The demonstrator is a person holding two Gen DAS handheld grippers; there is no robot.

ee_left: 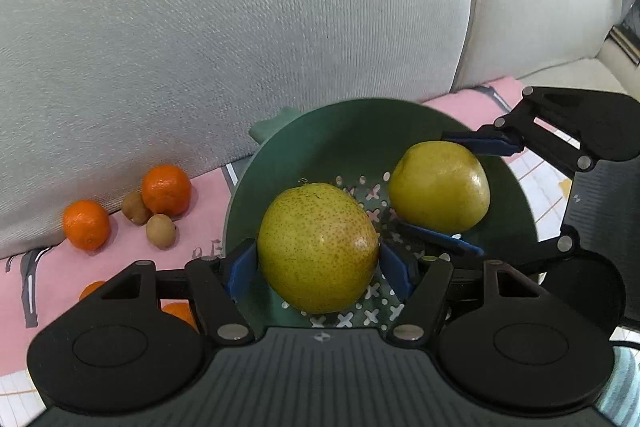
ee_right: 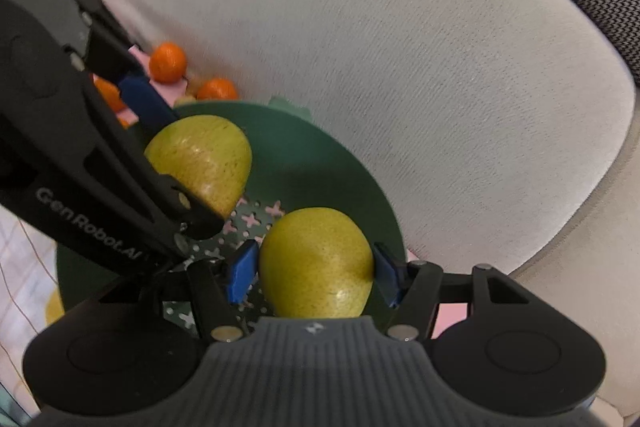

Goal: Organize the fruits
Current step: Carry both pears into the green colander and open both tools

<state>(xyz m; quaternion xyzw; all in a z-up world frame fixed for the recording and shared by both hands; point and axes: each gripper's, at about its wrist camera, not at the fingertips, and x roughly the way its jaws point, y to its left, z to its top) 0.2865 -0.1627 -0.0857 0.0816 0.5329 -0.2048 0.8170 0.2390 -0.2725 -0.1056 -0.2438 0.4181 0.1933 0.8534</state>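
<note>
Over a green perforated colander (ee_left: 320, 131) my left gripper (ee_left: 318, 273) is shut on a speckled yellow-green pear (ee_left: 318, 247), blue pads pressed on both its sides. To the right, my right gripper (ee_left: 468, 193) is shut on a second, smoother pear (ee_left: 440, 187) above the colander's far side. The right wrist view shows that second pear (ee_right: 316, 263) between the right gripper's (ee_right: 314, 273) pads, over the colander (ee_right: 320, 163). The left gripper (ee_right: 172, 157) comes in from the left with its pear (ee_right: 204, 159). Whether either pear touches the colander floor is unclear.
Left of the colander, two oranges (ee_left: 166, 189) (ee_left: 86, 225) and two kiwis (ee_left: 136, 207) (ee_left: 160, 231) lie on a pink cloth (ee_left: 208, 203) against a grey sofa backrest (ee_left: 240, 27). Two more oranges (ee_left: 180, 311) peek out behind the left finger.
</note>
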